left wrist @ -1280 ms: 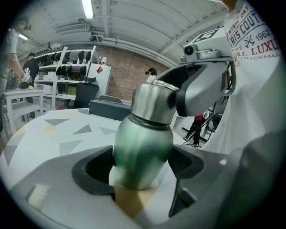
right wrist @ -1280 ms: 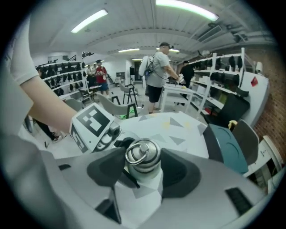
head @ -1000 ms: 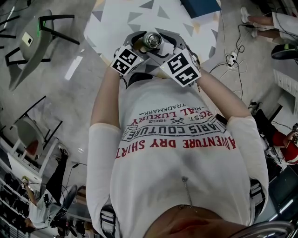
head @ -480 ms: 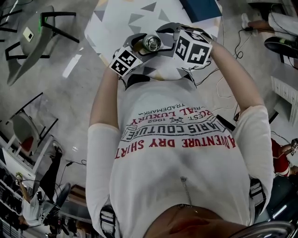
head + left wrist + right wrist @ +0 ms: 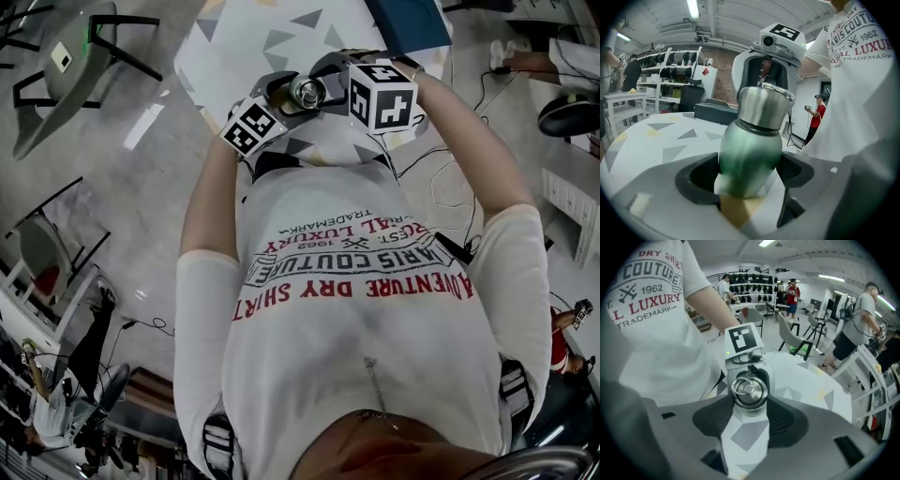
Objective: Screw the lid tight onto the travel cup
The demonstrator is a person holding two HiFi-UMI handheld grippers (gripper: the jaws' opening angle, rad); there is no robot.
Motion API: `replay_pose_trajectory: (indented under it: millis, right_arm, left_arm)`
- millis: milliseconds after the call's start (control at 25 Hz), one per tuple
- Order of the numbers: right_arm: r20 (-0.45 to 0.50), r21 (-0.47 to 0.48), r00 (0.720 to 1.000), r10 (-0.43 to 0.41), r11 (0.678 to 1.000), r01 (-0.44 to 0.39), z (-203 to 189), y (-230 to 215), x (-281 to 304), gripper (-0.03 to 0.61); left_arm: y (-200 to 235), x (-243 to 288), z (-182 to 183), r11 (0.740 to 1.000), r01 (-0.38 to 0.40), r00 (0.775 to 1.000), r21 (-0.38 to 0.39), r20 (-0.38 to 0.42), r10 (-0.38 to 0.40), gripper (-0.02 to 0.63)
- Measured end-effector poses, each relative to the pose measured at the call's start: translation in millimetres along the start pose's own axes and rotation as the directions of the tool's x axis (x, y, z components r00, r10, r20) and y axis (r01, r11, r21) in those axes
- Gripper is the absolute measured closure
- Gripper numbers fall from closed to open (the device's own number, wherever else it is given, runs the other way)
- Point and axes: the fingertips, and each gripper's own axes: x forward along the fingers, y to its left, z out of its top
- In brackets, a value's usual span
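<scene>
The cup (image 5: pixel 750 150) is a steel flask with a green sheen. It is stiff and smooth, probably slippery on its rounded wall, and likely has some weight. It should not dent, but it can spin or slide in a loose grip. Take the body low on its widest part, and take the lid (image 5: pixel 749 390) by its rim, not by the wire ring on top.

You have the cup tilted in front of your chest, at the near edge of the table (image 5: pixel 234 42). Your left claw (image 5: pixel 749 172) is clamped on the cup's lower body, with a pad against each side. Your right claw (image 5: pixel 749 400) sits over the lid from above. Its jaws have just been closing with the lid between them, and the pads look to rest against the rim while standing fairly wide apart.
</scene>
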Motion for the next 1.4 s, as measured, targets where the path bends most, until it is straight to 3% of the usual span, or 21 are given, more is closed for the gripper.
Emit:
replay_pose_trajectory:
  millis: [160, 280, 400, 520, 800, 1040, 1080, 1160, 1280, 1400]
  right_arm:
    - [0.031, 0.099, 0.999, -0.041, 0.994, 0.037, 0.9, -1.2, -1.9, 0.350]
    - [0.052, 0.224, 0.993, -0.108, 0.970, 0.094, 1.0, -1.7, -1.2, 0.350]
    - [0.080, 0.403, 0.977, -0.196, 0.903, 0.148, -0.6, -1.9, 0.1, 0.350]
    - [0.097, 0.515, 0.953, -0.286, 0.834, 0.198, -1.4, -3.3, -0.9, 0.350]
    - [0.033, 0.642, 0.882, -0.470, 0.686, 0.342, -3.6, -3.2, 2.9, 0.351]
    - [-0.048, 0.703, 0.832, -0.553, 0.573, 0.422, -3.4, -7.6, 1.4, 0.351]
    - [-0.051, 0.702, 0.827, -0.560, 0.569, 0.429, -3.5, -7.7, 1.6, 0.350]
    - [-0.043, 0.678, 0.836, -0.547, 0.599, 0.427, -4.6, -6.1, 2.3, 0.350]
    - [0.020, 0.618, 0.883, -0.469, 0.700, 0.358, -4.3, 1.4, 1.1, 0.302]
    - [0.065, 0.514, 0.915, -0.398, 0.800, 0.311, -5.4, 3.0, -8.0, 0.302]
  left_arm:
    - [1.4, 0.8, 3.2, 1.000, -0.008, 1.000, 0.005, 0.026, 0.008, 0.227]
    - [-0.1, -1.3, -0.1, 1.000, -0.001, 1.000, 0.004, 0.001, 0.001, 0.227]
    - [-0.6, -1.6, -0.2, 1.000, 0.003, 1.000, 0.003, -0.005, -0.003, 0.227]
    - [0.8, -0.3, -1.0, 1.000, -0.003, 1.000, 0.000, 0.002, 0.003, 0.226]
    - [0.8, 1.3, -5.7, 1.000, -0.007, 1.000, -0.002, -0.004, 0.007, 0.227]
    - [3.2, -0.5, -2.4, 1.000, -0.011, 1.000, 0.000, 0.002, 0.011, 0.227]
    - [3.5, -0.3, -3.5, 1.000, -0.013, 1.000, 0.001, -0.002, 0.013, 0.227]
    - [3.0, 0.4, -2.4, 1.000, -0.012, 1.000, 0.001, 0.001, 0.012, 0.227]
    - [1.3, 1.2, -1.5, 1.000, -0.007, 1.000, 0.003, -0.001, 0.007, 0.227]
    - [-0.3, 0.9, -0.9, 1.000, -0.006, 1.000, -0.002, 0.002, 0.006, 0.227]
